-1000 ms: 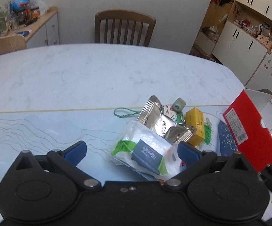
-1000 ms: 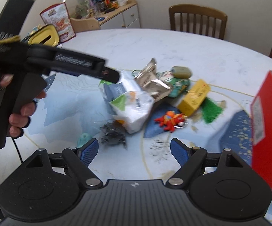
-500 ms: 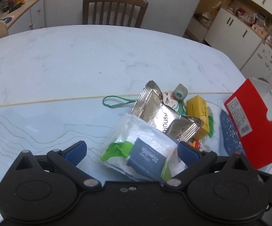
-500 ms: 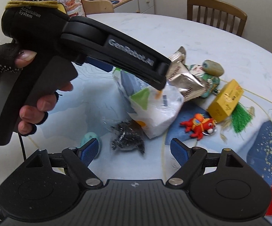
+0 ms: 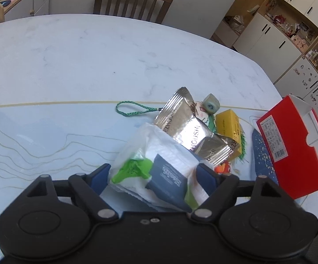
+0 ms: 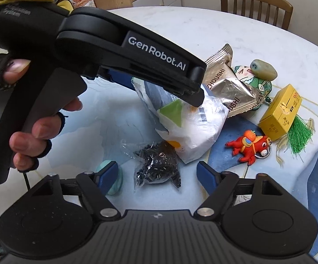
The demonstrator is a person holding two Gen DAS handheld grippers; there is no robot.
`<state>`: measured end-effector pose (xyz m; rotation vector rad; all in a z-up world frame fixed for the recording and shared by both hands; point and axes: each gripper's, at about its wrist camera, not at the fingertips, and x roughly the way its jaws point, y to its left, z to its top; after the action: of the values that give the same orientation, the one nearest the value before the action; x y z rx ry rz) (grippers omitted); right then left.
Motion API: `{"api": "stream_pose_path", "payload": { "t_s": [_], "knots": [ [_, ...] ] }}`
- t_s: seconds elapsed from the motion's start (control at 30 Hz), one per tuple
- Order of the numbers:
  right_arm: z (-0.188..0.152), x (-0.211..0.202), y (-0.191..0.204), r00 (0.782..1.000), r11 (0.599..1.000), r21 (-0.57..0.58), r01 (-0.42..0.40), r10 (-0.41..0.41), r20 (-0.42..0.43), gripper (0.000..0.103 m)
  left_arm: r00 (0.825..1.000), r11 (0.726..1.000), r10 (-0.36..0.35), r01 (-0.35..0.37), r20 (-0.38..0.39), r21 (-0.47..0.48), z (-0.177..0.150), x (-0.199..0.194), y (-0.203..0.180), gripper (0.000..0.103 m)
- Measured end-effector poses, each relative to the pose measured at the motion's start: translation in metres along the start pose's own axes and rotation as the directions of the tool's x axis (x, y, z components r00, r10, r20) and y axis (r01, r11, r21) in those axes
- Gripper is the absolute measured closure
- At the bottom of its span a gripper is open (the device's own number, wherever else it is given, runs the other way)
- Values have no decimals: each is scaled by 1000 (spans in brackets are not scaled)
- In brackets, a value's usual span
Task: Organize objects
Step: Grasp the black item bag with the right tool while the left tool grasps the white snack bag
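"GenRobot.AI" runs in white along the arm of the left gripper (image 6: 194, 92). "DAS" shows on its upper housing, above a blurred word ending in "System". Just beyond its fingers, the silver foil packets (image 5: 187, 127) read "ZHOUSHI". Between the fingers, the dark card's (image 5: 170, 182) print is illegible.

Red box (image 5: 295, 147), yellow carton (image 6: 280, 112), silver packets (image 5: 187, 127).

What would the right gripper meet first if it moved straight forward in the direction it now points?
Most likely the clear bag of small black parts, which lies between the open fingers of the right gripper. The white plastic bag lies just beyond it; depth is uncertain.
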<state>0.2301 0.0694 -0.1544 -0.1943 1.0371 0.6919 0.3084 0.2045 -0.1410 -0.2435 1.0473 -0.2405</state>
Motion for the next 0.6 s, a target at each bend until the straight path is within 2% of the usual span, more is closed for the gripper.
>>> {"api": "stream_pose_path", "payload": {
  "t_s": [0.13,0.2,0.27,0.33,0.37,0.43,0.6],
  "knots": [
    [-2,0,-2,1000,1000,10,-3,3,-5,43,1000,1000,-7,7,3,-6,-1,-2,0,32],
    [-3,0,-3,1000,1000,13,2,-2,-3,48,1000,1000,-8,8,8,-10,-2,-4,1,41],
    [-4,-1,-5,1000,1000,21,2,-1,-4,59,1000,1000,-9,10,15,-15,-2,-7,2,44],
    [-5,-2,-6,1000,1000,25,-4,4,0,63,1000,1000,-13,13,22,-27,-2,-10,3,51],
    [-5,-3,-5,1000,1000,21,-1,1,1,65,999,999,-20,21,25,-33,-2,-11,4,61],
    [-7,-5,-4,1000,1000,12,6,-6,7,70,999,999,-23,25,30,-44,-2,-14,3,64],
    [-13,-16,-6,1000,1000,17,-7,7,23,72,998,999,-25,27,52,-36,-3,-24,-6,71]
  ]
}}
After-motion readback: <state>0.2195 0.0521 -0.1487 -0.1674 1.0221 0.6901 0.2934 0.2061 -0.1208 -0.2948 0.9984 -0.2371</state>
